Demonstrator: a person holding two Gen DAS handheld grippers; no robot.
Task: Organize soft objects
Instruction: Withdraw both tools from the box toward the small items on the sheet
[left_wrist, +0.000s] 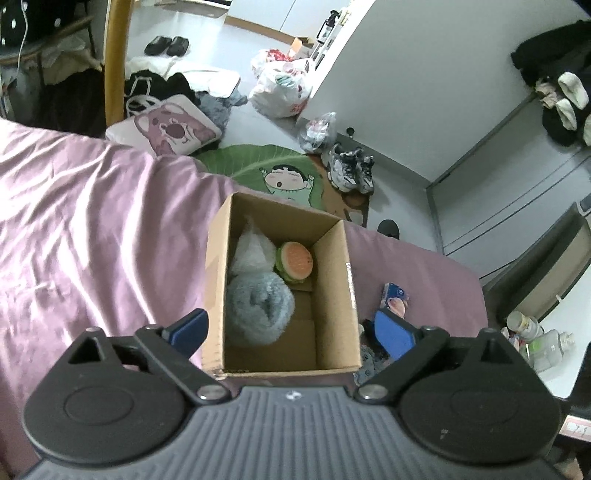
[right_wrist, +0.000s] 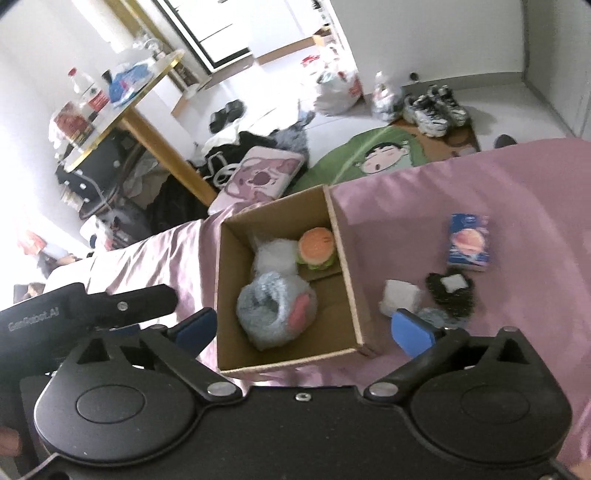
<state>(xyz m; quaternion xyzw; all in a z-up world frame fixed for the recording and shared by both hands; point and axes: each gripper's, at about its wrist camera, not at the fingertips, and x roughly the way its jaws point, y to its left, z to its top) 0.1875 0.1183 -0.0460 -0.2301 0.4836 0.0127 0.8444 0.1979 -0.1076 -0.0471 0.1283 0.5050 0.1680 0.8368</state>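
An open cardboard box sits on the pink bedsheet. Inside lie a fluffy grey-blue plush, a white fluffy item and a burger plush. My left gripper is open, hovering above the box with nothing between its blue pads. My right gripper is open too, straddling the box from above. Right of the box on the sheet lie a white soft block, a black fuzzy item, a grey fluffy piece and a blue tissue pack.
The pink sheet spreads wide to the left. Past the bed edge the floor holds a pink cushion, a green cartoon rug, sneakers and plastic bags. A gold-rimmed table stands at the left. The left gripper's body shows beside the box.
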